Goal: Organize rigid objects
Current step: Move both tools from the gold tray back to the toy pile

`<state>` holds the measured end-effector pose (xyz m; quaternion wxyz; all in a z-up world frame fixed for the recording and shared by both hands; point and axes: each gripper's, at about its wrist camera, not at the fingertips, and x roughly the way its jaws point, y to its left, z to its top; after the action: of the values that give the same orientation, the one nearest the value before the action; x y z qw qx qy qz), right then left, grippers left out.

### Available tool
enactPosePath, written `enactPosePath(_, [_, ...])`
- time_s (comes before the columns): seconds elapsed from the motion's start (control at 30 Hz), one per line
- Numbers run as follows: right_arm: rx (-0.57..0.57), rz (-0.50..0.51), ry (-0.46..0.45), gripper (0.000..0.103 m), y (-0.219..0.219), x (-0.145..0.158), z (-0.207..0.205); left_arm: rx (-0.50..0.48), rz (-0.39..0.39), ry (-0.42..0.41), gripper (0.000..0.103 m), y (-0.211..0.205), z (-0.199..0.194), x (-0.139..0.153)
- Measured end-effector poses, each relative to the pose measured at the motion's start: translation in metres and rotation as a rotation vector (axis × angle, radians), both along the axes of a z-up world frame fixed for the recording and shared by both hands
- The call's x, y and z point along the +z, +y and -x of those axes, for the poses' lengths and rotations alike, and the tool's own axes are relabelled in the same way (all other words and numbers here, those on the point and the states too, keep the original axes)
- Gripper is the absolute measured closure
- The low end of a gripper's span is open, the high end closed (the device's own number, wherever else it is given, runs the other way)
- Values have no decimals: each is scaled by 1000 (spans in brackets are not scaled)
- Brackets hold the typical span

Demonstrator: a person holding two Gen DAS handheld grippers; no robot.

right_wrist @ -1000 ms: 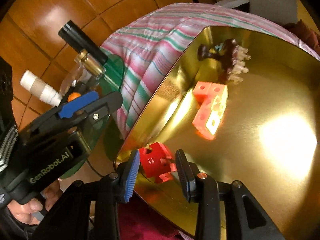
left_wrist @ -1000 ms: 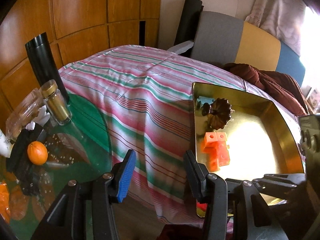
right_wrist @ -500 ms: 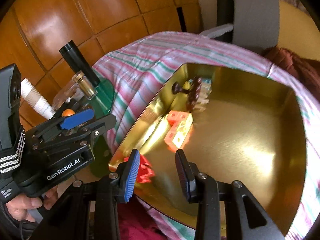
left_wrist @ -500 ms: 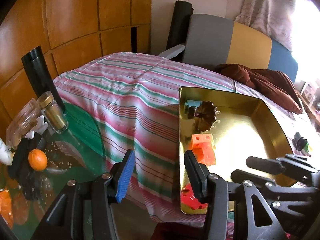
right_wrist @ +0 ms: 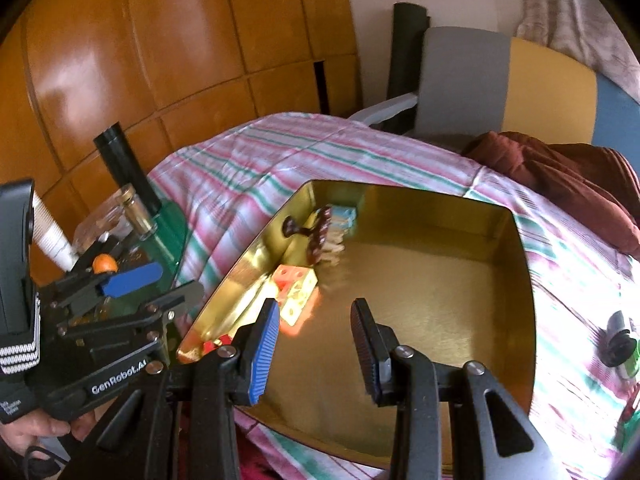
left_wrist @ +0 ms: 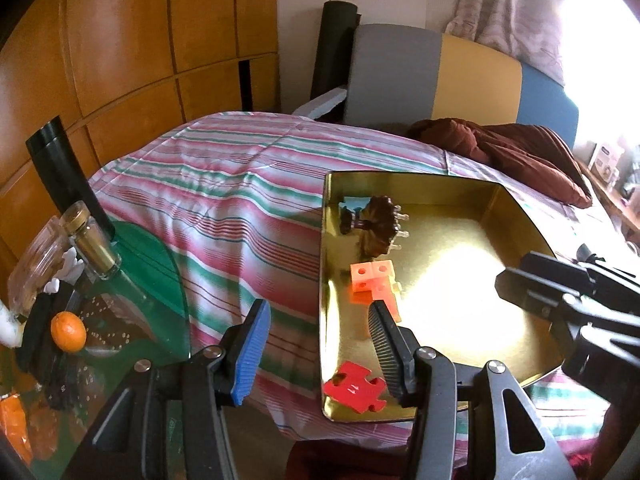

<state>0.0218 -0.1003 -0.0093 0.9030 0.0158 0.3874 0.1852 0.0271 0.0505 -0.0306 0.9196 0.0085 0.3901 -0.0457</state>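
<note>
Black left gripper point(right_wrist: 140, 292) marked "GenRobot.AI"; each gripper's 2 jaws carry ribbed pads, 1 blue, 1 black, silver screws.

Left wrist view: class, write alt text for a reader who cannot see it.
A gold tray on a striped bedspread holds a red puzzle piece, orange cubes and a brown hair clip. The left gripper hovers open.

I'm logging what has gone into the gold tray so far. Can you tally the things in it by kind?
In the gold tray:
Red puzzle piece: 1
Orange block cluster: 1
Brown hair claw clip: 1
Light blue piece, partly hidden behind the clip: 1
Total: 4
</note>
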Motion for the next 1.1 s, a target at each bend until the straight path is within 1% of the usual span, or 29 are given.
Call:
enactPosePath(0.23, [-18,31,-25,66,-2,-1,4,-30,-12,1,51,-11,2,1])
enactPosePath(0.43, [-80,17,-36,66,-27,1,3,-65,-26,1,50,-24,1,1])
enactPosePath(0.6, [-149,0,-47,65,-56,4,3,-90,-32,4,49,-35,1,1])
enactPosePath(0.73, [-206,3,-57,64,-83,6,6,-115,-38,5,43,-45,0,0])
enactPosePath(0.8, [-232,4,-58,63,-96,6,7,-126,-39,5,43,-49,1,0])
enactPosePath(0.97, [-320,19,-54,63,-142,7,13,-169,-45,3,43,-65,0,2])
enactPosePath(1.1, [-419,24,-45,63,-190,9,19,-205,-46,0,39,-79,0,3])
